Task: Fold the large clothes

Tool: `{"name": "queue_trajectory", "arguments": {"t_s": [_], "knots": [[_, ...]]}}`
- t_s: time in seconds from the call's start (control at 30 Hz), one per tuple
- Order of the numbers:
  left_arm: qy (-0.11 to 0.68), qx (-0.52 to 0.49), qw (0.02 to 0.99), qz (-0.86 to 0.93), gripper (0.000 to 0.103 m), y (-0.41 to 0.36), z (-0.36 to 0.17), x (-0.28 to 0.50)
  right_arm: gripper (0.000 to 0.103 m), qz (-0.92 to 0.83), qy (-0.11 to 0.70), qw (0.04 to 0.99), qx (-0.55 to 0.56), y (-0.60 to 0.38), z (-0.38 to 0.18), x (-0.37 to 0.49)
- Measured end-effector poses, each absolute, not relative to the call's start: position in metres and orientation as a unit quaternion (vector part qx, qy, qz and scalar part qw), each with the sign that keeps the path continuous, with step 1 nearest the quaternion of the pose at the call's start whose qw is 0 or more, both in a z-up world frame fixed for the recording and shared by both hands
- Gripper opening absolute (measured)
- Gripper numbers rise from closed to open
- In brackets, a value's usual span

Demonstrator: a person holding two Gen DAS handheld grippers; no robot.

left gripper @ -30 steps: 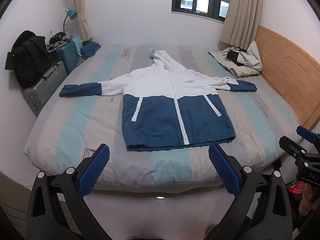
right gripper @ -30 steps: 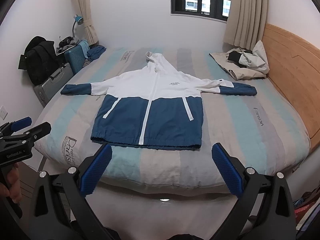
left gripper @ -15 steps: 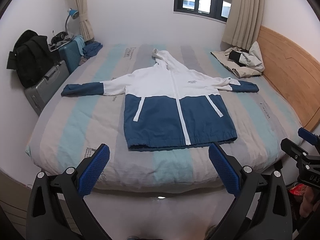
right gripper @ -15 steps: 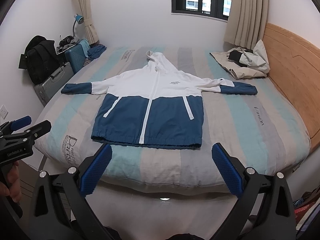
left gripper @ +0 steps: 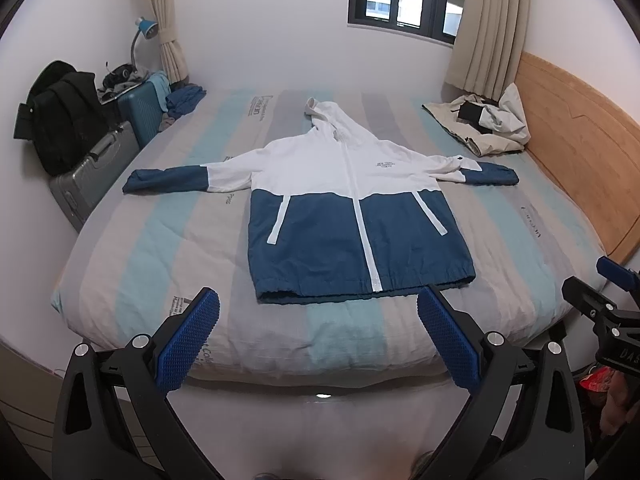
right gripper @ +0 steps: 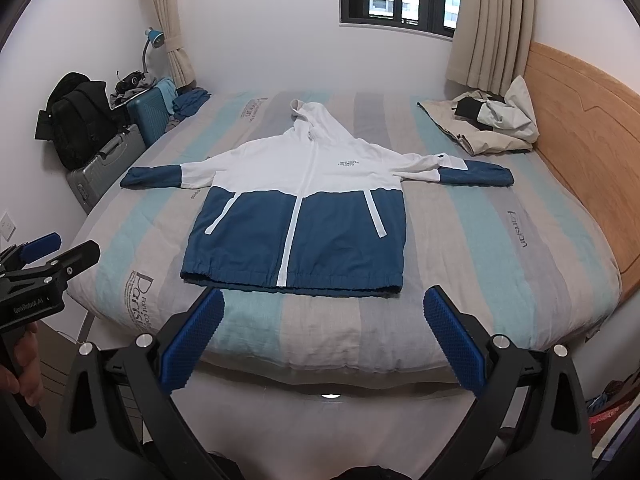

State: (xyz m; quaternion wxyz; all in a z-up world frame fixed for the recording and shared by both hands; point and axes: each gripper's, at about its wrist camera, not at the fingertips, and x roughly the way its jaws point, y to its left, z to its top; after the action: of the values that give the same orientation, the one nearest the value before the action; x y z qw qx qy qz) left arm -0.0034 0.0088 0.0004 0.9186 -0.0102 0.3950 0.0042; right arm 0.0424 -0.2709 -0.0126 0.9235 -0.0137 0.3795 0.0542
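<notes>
Two black grippers with blue textured pads, both at the foot of the bed, neither touching anything. Left gripper (left gripper: 318,314) fills the bottom of its own view, jaws spread wide, empty; it also pokes in at the left edge of the right wrist view, cut off by the frame, with a hand (right gripper: 24,364) partly visible on its handle. Right gripper (right gripper: 323,314) likewise wide apart and empty; in the left wrist view only its tip shows at the right edge, the rest cropped.

White-and-navy hooded zip jacket (left gripper: 352,216) lies flat, front up, centre frame on the striped grey, teal and white bed cover (left gripper: 160,240), sleeves stretched out to both sides, hood pointing toward the far wall. Hem sits just beyond the pad tips, not in contact. Small chest print is too small to read.

Crumpled beige jacket (left gripper: 488,128) lies upper right by the wooden headboard (left gripper: 580,128) (a dark item on it, can't tell what). Grey hard-shell suitcase (left gripper: 88,176) and teal suitcase (left gripper: 140,116) stand at mid left beside the bed, black backpack (left gripper: 60,120) on top of the grey one; clutter behind them is hard to make out. Floor below the bed is mostly hidden by the gripper bodies.
</notes>
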Motion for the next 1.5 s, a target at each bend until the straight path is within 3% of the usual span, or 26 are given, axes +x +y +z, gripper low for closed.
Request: {"name": "queue_trajectory", "arguments": {"t_s": [0.4,1.0,1.5], "knots": [[0.397,-0.011,0.918,-0.003,0.097,0.021,-0.003,0.011,0.096,0.050,0.384,0.922,-0.015,-0.268,-0.011,0.056],[0.424,0.020,0.904,-0.057,0.097,0.082,0.015,0.106,0.096,-0.011,0.393,0.918,-0.046,-0.209,0.024,0.135],[0.441,0.005,0.897,0.006,0.097,0.091,-0.056,0.233,0.096,0.012,0.411,0.909,-0.069,-0.231,-0.056,0.285]]}}
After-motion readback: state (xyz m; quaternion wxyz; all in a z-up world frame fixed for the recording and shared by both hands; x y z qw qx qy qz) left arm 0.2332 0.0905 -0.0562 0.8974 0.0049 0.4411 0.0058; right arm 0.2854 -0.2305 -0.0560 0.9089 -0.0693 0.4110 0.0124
